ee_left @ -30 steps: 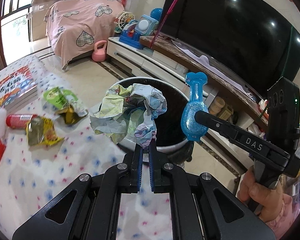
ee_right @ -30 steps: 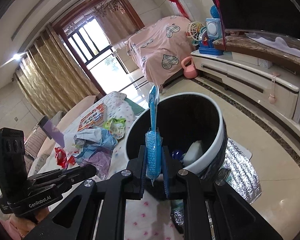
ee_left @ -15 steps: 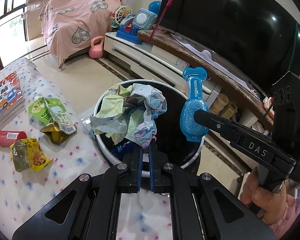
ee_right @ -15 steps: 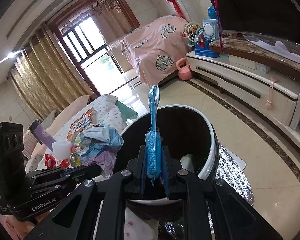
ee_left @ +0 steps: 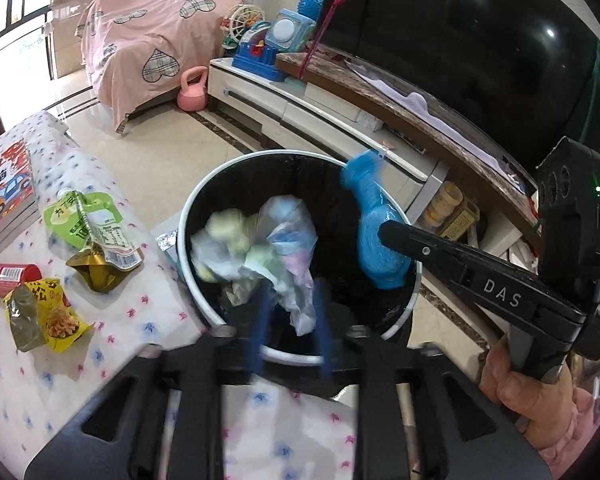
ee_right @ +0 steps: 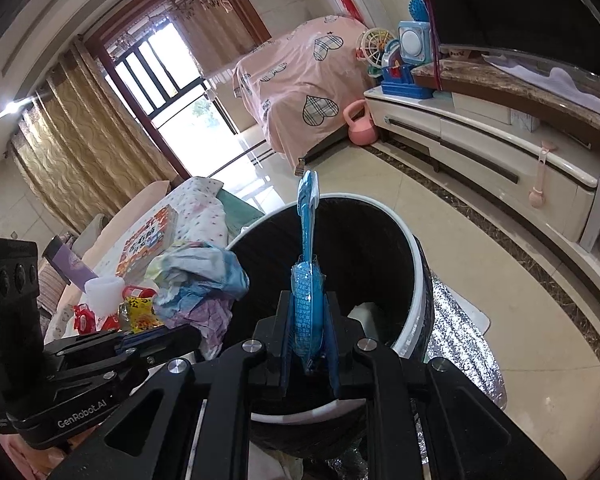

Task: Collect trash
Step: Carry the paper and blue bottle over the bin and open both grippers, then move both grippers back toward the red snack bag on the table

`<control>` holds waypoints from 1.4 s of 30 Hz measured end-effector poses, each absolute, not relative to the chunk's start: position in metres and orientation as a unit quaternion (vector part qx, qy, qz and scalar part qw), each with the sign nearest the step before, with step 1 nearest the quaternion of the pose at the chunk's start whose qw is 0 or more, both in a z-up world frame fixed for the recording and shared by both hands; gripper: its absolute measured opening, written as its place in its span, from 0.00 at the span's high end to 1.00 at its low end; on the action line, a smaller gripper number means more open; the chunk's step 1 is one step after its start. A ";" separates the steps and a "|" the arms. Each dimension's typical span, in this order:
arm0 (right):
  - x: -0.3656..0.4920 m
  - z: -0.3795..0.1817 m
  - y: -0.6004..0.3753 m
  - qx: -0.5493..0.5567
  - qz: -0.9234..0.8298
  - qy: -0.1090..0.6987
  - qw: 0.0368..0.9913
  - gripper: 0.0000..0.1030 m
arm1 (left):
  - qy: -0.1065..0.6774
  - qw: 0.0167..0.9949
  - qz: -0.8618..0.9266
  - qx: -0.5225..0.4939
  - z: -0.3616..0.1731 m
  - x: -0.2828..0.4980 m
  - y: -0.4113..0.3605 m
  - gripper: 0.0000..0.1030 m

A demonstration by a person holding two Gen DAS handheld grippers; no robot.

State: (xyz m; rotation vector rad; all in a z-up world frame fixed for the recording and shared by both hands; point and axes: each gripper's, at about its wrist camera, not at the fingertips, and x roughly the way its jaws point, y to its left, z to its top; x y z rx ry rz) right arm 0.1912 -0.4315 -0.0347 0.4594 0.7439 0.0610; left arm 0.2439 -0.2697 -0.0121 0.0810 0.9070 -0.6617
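Note:
A black trash bin with a white rim [ee_left: 204, 200] [ee_right: 418, 264] stands beside the table. My left gripper [ee_left: 290, 322] has its jaws spread, and the crumpled paper wad [ee_left: 260, 256] is blurred, loose above the bin's mouth; it also shows in the right wrist view [ee_right: 198, 276]. My right gripper [ee_right: 308, 344] is shut on a blue plastic pouch [ee_right: 308, 280] [ee_left: 374, 240] held upright over the bin. It shows at the right of the left wrist view [ee_left: 396, 236].
On the flowered tablecloth [ee_left: 100, 360] lie a green pouch [ee_left: 88, 224], a yellow snack wrapper [ee_left: 44, 312], a red tube [ee_left: 4, 276] and a book [ee_left: 4, 184]. A TV stand [ee_left: 320, 112] and pink-covered furniture [ee_left: 148, 40] stand behind.
My left gripper's jaws have opened and let go of the paper wad, which drops toward the bin. Both grippers have moved further over the bin. The right still holds the pouch.

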 end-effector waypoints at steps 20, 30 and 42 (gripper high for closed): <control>0.150 -0.017 -0.390 0.226 0.042 0.311 0.922 0.15 | 0.428 0.868 -0.245 -0.049 -0.021 0.203 -0.166 0.47; 0.143 -0.024 -0.335 0.214 0.085 0.330 0.915 0.15 | 0.435 0.876 -0.187 -0.097 -0.035 0.185 -0.095 0.47; 0.152 -0.029 -0.271 0.177 0.124 0.354 0.910 0.13 | 0.436 0.879 -0.131 -0.140 -0.051 0.175 -0.023 0.47</control>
